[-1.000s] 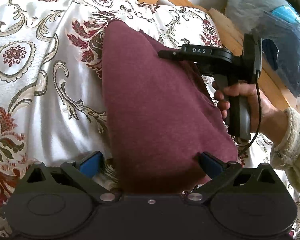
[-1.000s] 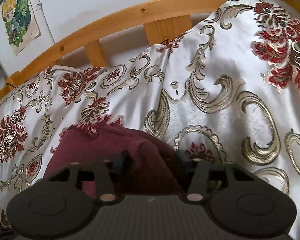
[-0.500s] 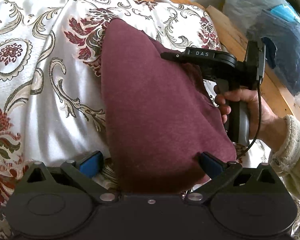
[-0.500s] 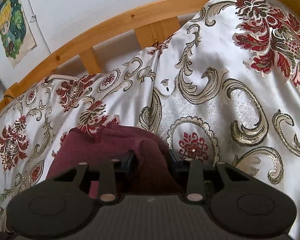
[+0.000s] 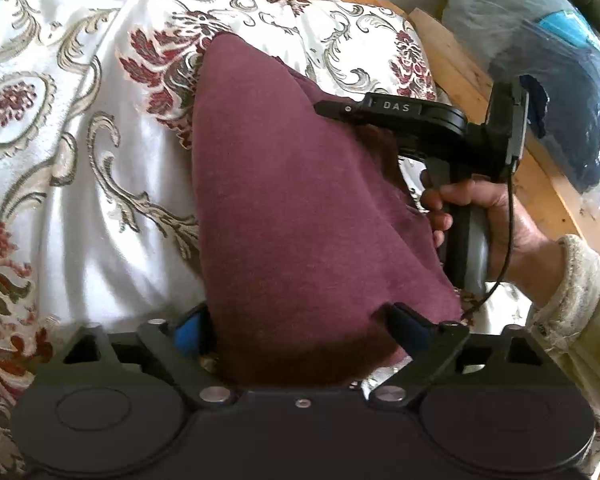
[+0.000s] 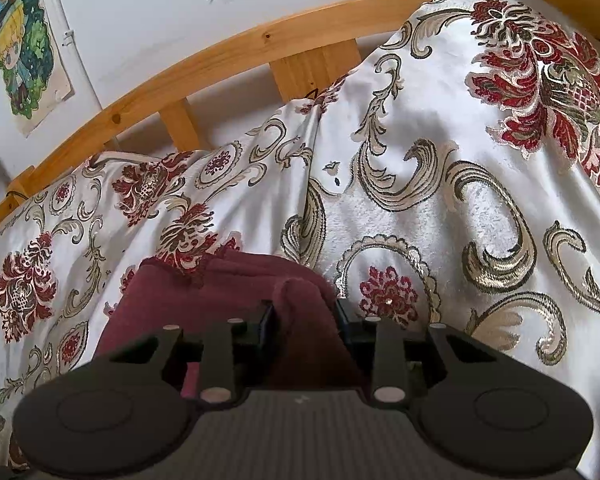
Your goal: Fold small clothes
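A maroon garment (image 5: 292, 208) lies on the patterned bedspread (image 5: 60, 160). In the left wrist view my left gripper (image 5: 296, 320) is open, its blue-padded fingers wide on either side of the garment's near end. The right gripper's body (image 5: 420, 120), held in a hand, reaches over the garment's far right edge. In the right wrist view my right gripper (image 6: 304, 316) has its jaws closed onto a raised fold of the maroon garment (image 6: 300, 300), with cloth bunched between the pads.
A wooden bed frame (image 6: 228, 56) curves behind the bedspread (image 6: 460, 160), with drawings on the wall (image 6: 28, 48). In the left wrist view a plastic bag of blue things (image 5: 540, 60) sits beyond the wooden rail (image 5: 480, 92) at the right.
The right gripper's jaws have narrowed onto the maroon fold and it has shifted slightly. The left gripper stays open around the garment's near end.
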